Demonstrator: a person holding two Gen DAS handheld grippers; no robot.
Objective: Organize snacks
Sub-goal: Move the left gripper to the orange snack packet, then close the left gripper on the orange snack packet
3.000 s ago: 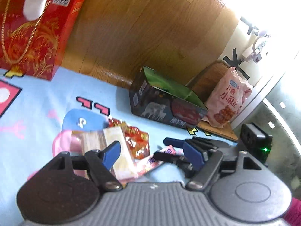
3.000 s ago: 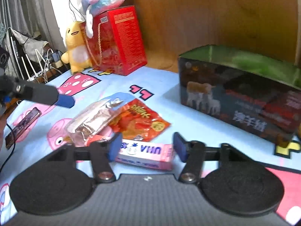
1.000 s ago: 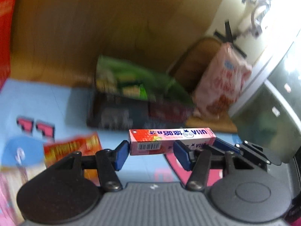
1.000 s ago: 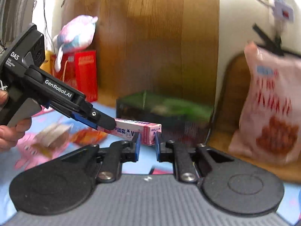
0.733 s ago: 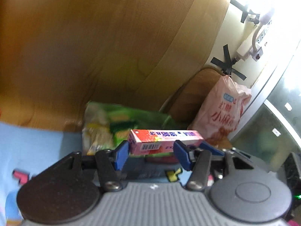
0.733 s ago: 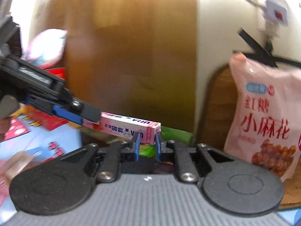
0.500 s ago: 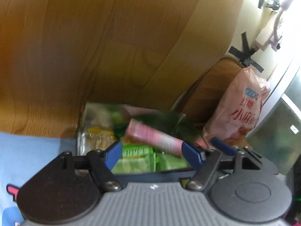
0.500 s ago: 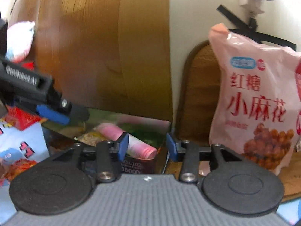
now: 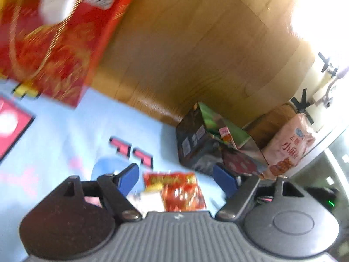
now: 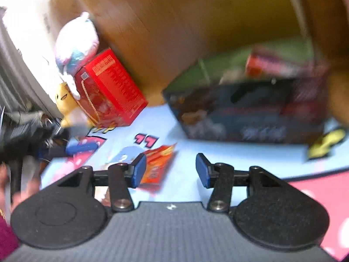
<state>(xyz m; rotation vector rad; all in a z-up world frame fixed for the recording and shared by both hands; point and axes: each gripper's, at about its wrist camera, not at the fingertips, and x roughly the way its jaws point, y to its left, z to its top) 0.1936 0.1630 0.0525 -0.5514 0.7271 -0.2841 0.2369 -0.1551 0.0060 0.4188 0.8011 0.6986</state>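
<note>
One dark open-top box (image 9: 192,144) sits on the blue play mat (image 9: 72,135) against the wood panel (image 9: 196,50); one pink carton (image 9: 226,136) stands in it, end poking above the rim. One red-orange snack packet (image 9: 176,191) lies on the mat just ahead of the left gripper (image 9: 176,178), with a paler packet half hidden beside it. Both grippers empty: left jaws have just been opening, wide apart, nothing between the pads. Right gripper (image 10: 170,170) same, jaws just opened, clear of everything. One pink snack bag (image 9: 290,146) leans right of the box. One red gift box (image 10: 109,91), two plush toys by it. Right view heavily blurred: box contents unreadable there; left tool only a dark smear at frame edge.
</note>
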